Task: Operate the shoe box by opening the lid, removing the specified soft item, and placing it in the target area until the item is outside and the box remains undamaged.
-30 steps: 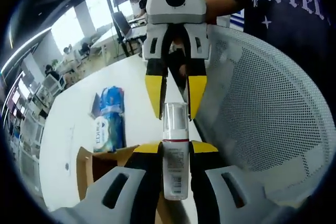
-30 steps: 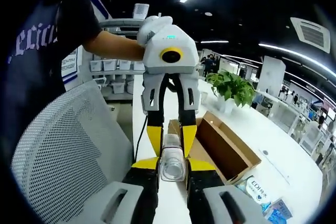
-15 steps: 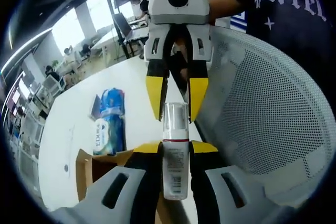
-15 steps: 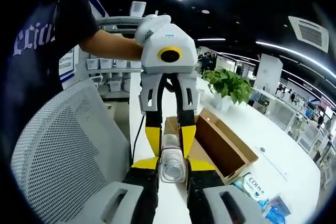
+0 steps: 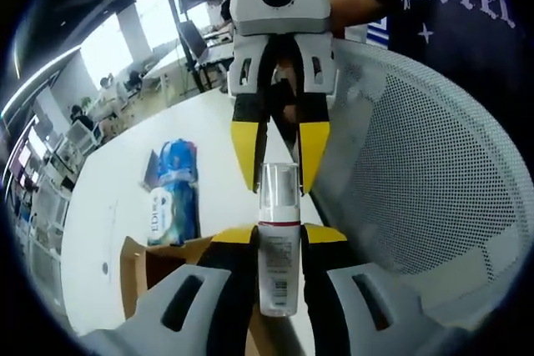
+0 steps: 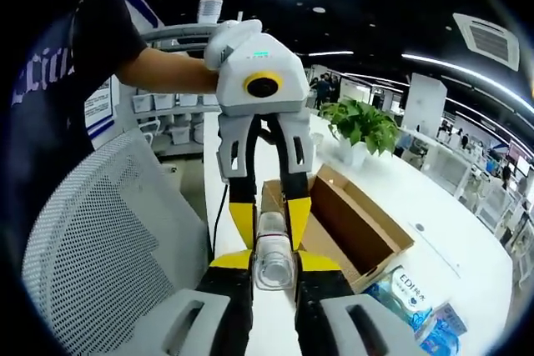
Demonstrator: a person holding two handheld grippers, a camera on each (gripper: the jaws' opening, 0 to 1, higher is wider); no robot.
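While both grippers face each other above the white desk (image 5: pixel 108 198), a small clear-capped white bottle with a red band (image 5: pixel 278 239) is pinched between them: left gripper (image 5: pixel 278 235) fingers closed on its body, right gripper (image 6: pixel 273 263) fingers closed on the capped end. Looks like a handover or a two-handed steadying grip, so it can't slip. Open brown cardboard shoe box (image 6: pixel 350 227) sits on the desk below, flaps up, apparently intact. Blue-and-white soft packs (image 5: pixel 171 193) lie just beyond it. White mesh chair back (image 5: pixel 417 172) is near right in the left gripper view.
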